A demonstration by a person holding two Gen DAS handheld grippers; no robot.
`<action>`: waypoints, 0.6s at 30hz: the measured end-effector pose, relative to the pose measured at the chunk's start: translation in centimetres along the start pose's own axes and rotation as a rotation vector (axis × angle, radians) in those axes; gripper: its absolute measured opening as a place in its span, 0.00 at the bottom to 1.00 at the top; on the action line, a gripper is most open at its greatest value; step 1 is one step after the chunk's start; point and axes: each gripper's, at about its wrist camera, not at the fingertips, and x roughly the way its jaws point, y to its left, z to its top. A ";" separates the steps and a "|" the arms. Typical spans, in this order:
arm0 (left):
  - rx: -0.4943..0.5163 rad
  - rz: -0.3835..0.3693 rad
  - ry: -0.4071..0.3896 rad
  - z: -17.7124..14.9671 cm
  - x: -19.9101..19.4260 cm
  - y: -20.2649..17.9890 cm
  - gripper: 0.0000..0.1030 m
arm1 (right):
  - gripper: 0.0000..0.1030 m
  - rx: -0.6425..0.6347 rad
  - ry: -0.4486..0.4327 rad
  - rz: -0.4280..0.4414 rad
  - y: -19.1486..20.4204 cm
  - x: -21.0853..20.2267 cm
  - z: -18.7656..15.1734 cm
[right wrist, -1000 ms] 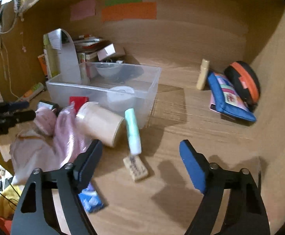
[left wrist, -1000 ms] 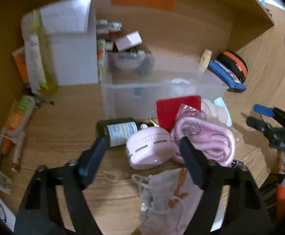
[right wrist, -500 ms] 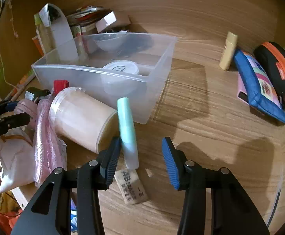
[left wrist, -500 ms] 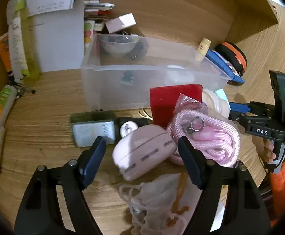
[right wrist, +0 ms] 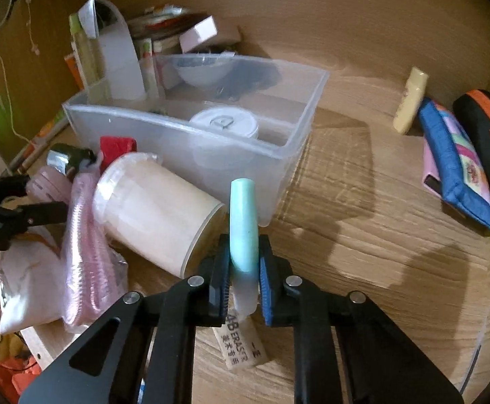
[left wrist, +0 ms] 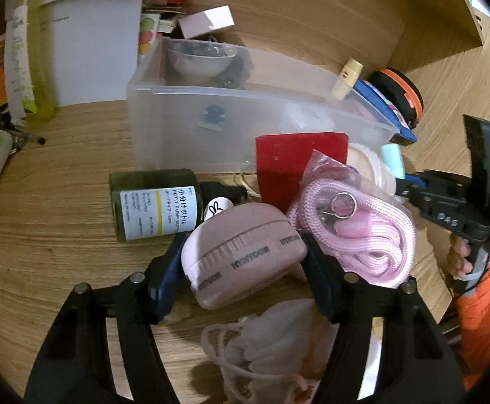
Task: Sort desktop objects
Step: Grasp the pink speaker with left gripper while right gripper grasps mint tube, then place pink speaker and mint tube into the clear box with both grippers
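My left gripper (left wrist: pixel 241 262) has its fingers on both sides of a pink round case (left wrist: pixel 245 256) lying on the desk, touching it. My right gripper (right wrist: pixel 243 266) is shut on a mint-green tube (right wrist: pixel 243 225), whose tip (left wrist: pixel 393 165) also shows in the left wrist view. A clear plastic bin (right wrist: pixel 191 141) (left wrist: pixel 184 124) stands behind; it holds a white lidded jar (right wrist: pixel 224 124) and a bowl (right wrist: pixel 201 74). A cream cylinder jar (right wrist: pixel 154 212) lies beside the tube. A pink cord in a bag (left wrist: pixel 362 229) lies right of the case.
A dark green bottle (left wrist: pixel 154 205), a red card (left wrist: pixel 298 165) and a white mesh pouch (left wrist: pixel 271 346) crowd the case. An eraser (right wrist: pixel 241 346) lies under the right gripper. A blue pouch (right wrist: pixel 460 165), an orange-black case (right wrist: pixel 484 128) and a cream tube (right wrist: pixel 410 101) lie right.
My right gripper moved forward and closed on the mint-green tube. My left gripper moved in and closed around the pink case.
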 end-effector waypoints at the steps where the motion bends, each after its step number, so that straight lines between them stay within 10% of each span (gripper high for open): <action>1: -0.008 -0.006 -0.003 0.0 -0.1 0.1 0.64 | 0.13 0.002 -0.009 -0.002 -0.1 -0.3 0.0; 18: 0.026 0.013 -0.209 2.0 -6.5 -1.1 0.64 | 0.13 0.066 -0.176 0.003 0.1 -6.5 1.1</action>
